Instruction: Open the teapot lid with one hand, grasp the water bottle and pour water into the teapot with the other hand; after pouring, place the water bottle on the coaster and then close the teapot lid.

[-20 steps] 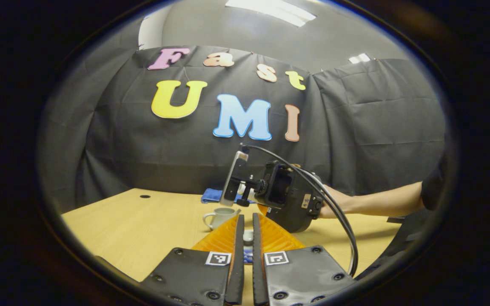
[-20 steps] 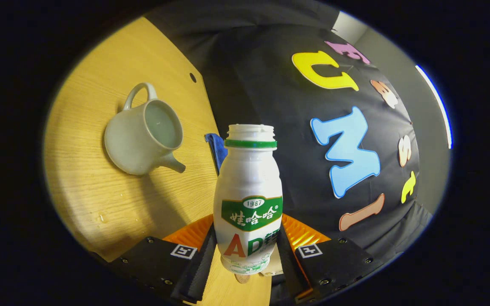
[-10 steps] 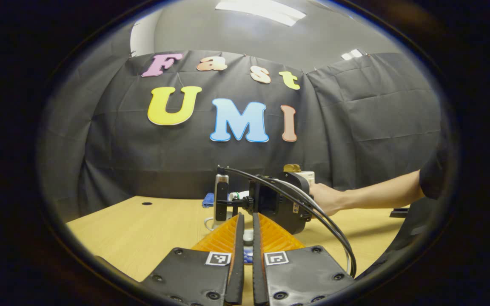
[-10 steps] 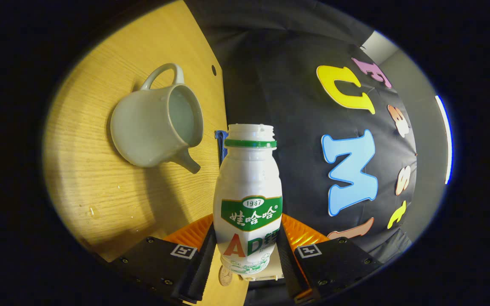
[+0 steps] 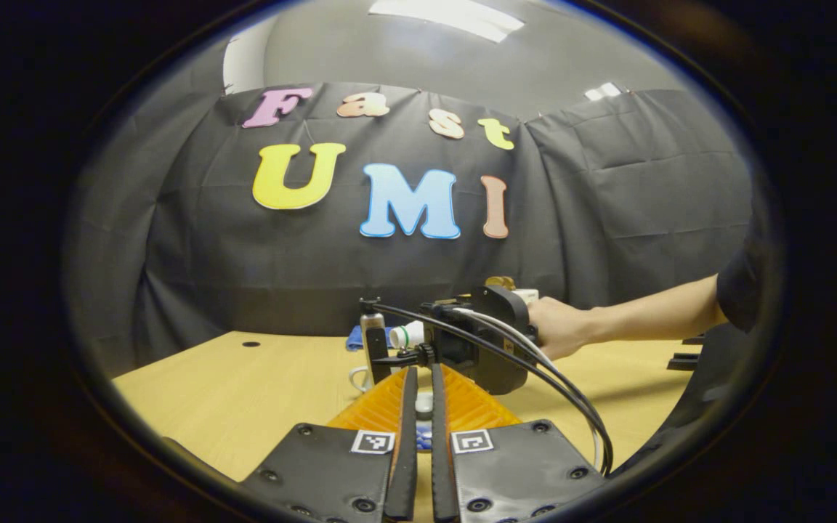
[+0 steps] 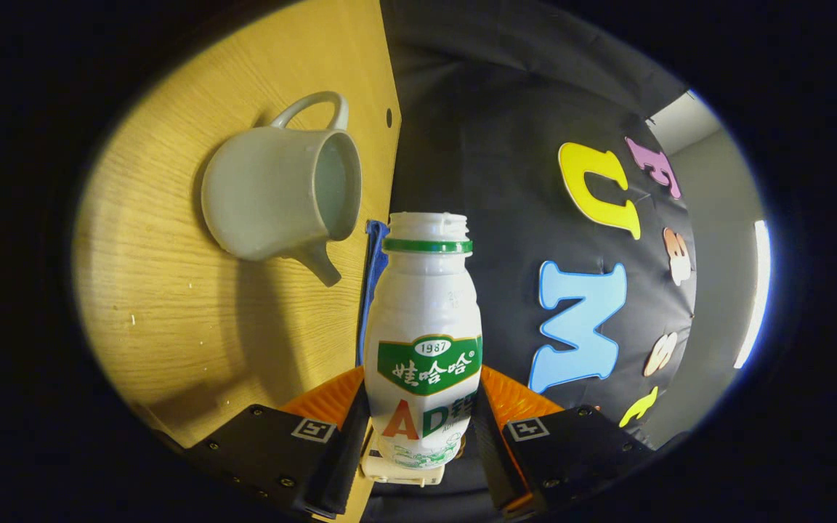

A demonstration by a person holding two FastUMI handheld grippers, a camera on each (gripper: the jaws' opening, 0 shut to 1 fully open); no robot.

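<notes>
In the right gripper view, my right gripper [image 6: 418,425] is shut on a white capless water bottle [image 6: 426,327] with a green label. The view is rolled on its side. The pale teapot [image 6: 280,192] stands lidless on the wooden table, its mouth close to the bottle's neck. In the left gripper view, my left gripper [image 5: 418,407] is shut on the teapot lid [image 5: 424,404], whose small white knob shows between the fingers. Beyond it a hand [image 5: 560,330] holds the right gripper [image 5: 473,345], with the bottle [image 5: 407,334] lying sideways over the half-hidden teapot [image 5: 357,378].
A blue mat [image 6: 373,280] lies on the table [image 6: 171,305] behind the teapot, near the black cloth wall; it also shows as the blue mat [image 5: 357,338] in the left gripper view. A cable [image 5: 535,370] loops from the right gripper. A small hole [image 5: 249,343] marks the table's far left.
The right gripper has rolled further onto its side, tipping the bottle toward level with its mouth nearer the teapot. The left gripper keeps the lid and has barely moved.
</notes>
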